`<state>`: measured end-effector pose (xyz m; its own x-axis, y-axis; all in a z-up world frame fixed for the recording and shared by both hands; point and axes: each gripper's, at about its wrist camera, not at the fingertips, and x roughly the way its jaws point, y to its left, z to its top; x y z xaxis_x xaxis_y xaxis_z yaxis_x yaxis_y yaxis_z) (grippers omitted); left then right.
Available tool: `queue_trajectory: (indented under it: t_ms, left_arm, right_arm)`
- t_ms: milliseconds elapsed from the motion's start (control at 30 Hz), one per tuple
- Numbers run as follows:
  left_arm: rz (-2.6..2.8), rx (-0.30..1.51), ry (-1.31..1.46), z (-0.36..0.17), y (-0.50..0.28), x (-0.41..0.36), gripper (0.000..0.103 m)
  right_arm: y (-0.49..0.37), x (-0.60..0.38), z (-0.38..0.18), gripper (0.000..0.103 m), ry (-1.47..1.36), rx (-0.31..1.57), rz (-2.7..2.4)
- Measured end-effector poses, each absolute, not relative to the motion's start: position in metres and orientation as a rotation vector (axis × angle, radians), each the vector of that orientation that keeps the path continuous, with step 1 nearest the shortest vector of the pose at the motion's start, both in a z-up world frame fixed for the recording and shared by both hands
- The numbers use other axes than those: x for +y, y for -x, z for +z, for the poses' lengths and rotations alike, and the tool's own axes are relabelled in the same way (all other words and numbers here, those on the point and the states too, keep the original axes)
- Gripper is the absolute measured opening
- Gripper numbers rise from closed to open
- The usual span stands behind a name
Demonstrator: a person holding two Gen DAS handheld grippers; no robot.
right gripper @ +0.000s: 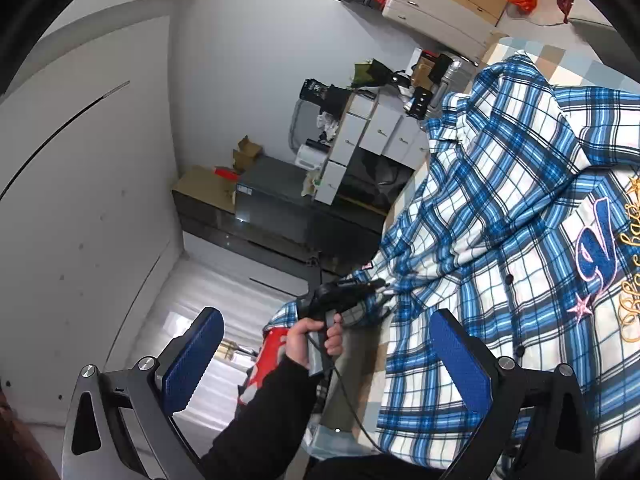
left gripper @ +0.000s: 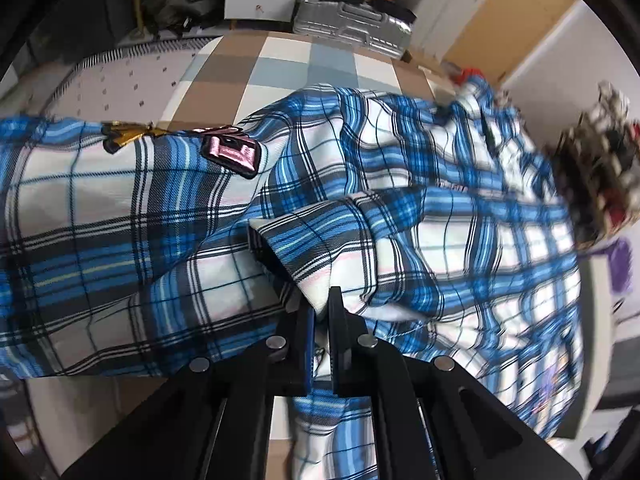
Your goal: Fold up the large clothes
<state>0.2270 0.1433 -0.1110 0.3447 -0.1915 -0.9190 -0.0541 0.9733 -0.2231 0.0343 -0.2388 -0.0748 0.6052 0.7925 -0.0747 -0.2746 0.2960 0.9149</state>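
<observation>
Now my left gripper [left gripper: 320,312] is clamped on one blue plaid shirt [left gripper: 160,216]; my right gripper [right gripper: 328,356] gapes empty, two blue pads [right gripper: 194,356] apart.

Your black sleeve [right gripper: 260,412], black gripper [right gripper: 326,360] frames, blue textured pads [right gripper: 460,360], silver screws [right gripper: 146,363], a black cable [right gripper: 348,400].

Blue, white and black plaid shirt [left gripper: 360,184] with pink and gold patches; tan, grey-blue and white checked bedcover [left gripper: 280,68].
</observation>
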Motion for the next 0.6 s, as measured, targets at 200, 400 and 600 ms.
queue_trajectory:
  t_ms: [200, 400, 600]
  left_arm:
    - [-0.034, 1.113, 0.223, -0.068, -0.207, 0.154, 0.012]
    - [-0.201, 1.029, 0.120, -0.041, -0.189, 0.105, 0.082]
    - [-0.262, 1.161, 0.014, -0.101, -0.208, 0.041, 0.082]
  right_arm:
    - [-0.034, -0.236, -0.072, 0.103, -1.027, 0.601, 0.771]
    - [-0.031, -0.229, -0.068, 0.103, -0.988, 0.594, 0.786]
    - [-0.030, -0.226, -0.068, 0.103, -0.933, 0.601, 0.751]
